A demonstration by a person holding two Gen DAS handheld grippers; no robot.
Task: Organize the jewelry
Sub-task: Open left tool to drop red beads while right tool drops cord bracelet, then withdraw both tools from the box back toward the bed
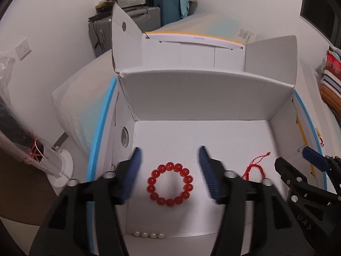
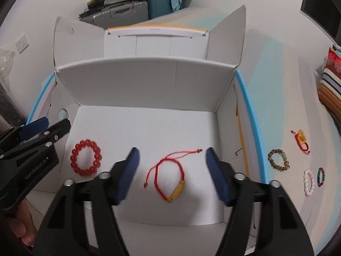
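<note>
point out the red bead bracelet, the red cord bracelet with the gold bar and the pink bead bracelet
red round-bead bracelet (image 1: 170, 165), left wrist view, top bead of the ring
red woven cord bracelet with gold bar (image 2: 177, 191), right wrist view, the gold bar
pale pink bead bracelet (image 2: 306, 180), right wrist view, left side

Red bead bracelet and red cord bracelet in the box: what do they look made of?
Bead bracelet: smooth, glossy, translucent red beads, likely glass, resin or agate; highlights show on each bead. Cord bracelet: matte braided red thread with loose knotted tails, plus a yellowish bar, maybe gold-toned metal or amber-like stone; can't tell.
</note>
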